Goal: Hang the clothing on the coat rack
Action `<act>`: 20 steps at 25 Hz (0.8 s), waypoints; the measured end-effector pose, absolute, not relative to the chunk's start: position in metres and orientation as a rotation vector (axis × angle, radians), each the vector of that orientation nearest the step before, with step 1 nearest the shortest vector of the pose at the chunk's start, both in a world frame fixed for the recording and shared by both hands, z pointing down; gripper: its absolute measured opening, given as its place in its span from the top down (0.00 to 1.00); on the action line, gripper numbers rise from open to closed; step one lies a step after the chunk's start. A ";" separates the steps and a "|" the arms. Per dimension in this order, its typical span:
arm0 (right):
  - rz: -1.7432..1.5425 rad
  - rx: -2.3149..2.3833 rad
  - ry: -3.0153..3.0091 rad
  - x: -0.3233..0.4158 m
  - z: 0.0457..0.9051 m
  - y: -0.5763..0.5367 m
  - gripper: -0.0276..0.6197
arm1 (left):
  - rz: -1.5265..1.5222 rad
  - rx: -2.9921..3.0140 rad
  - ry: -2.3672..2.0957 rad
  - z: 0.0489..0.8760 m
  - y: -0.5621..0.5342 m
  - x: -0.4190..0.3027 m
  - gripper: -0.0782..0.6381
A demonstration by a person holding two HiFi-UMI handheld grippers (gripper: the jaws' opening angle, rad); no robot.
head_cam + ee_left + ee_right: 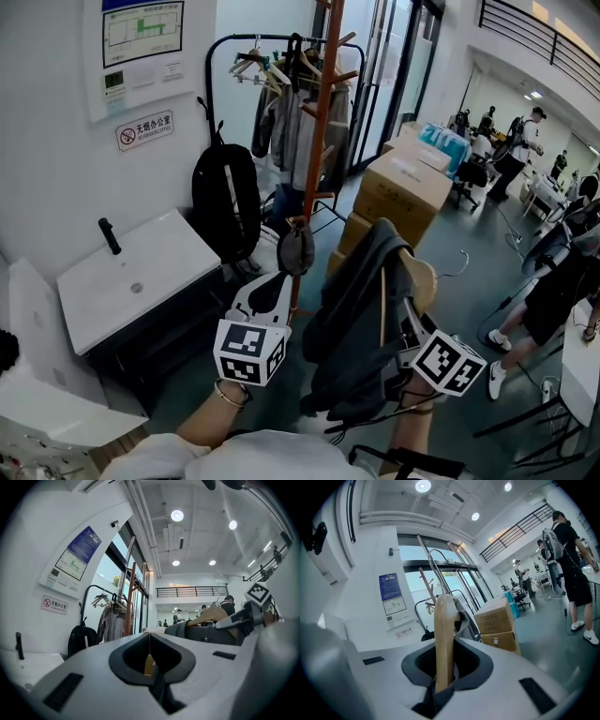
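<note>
The orange-brown coat rack pole [324, 141] stands ahead of me, with a dark cap-like thing [296, 251] hanging on a low peg. My right gripper [409, 321] is shut on a wooden hanger [423, 278] that carries a dark grey garment [356, 323]; its metal hook [461, 265] points right. In the right gripper view the hanger's wooden arm [444, 639] rises from between the jaws of the gripper [443, 674], and the rack [425, 585] shows behind it. My left gripper [283, 279] is just left of the pole's lower part. Its jaws meet with nothing between them [150, 641].
A black backpack [225, 202] leans on the wall beside a white sink cabinet [141, 281]. Behind the pole is a black garment rail [272, 42] with hangers and clothes. Stacked cardboard boxes [405, 192] stand to the right. A person [553, 300] stands at the right edge.
</note>
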State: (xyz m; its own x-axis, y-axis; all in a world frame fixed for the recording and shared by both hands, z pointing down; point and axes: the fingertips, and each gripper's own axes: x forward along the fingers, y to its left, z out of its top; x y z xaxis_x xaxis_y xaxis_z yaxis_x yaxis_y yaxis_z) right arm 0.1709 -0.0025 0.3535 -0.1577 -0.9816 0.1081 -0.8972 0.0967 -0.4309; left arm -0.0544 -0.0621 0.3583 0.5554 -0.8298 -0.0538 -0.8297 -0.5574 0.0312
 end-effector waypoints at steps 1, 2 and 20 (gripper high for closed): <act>-0.592 -1.893 2.160 0.175 0.352 -0.005 0.86 | -0.094 2.769 -1.478 0.358 -0.065 -0.053 0.87; -0.586 -1.896 2.157 0.178 0.351 -0.008 0.86 | -0.089 2.770 -1.480 0.358 -0.067 -0.051 0.87; -0.565 -1.952 2.140 0.206 0.359 -0.050 0.86 | -0.075 2.763 -1.474 0.377 -0.118 -0.042 0.87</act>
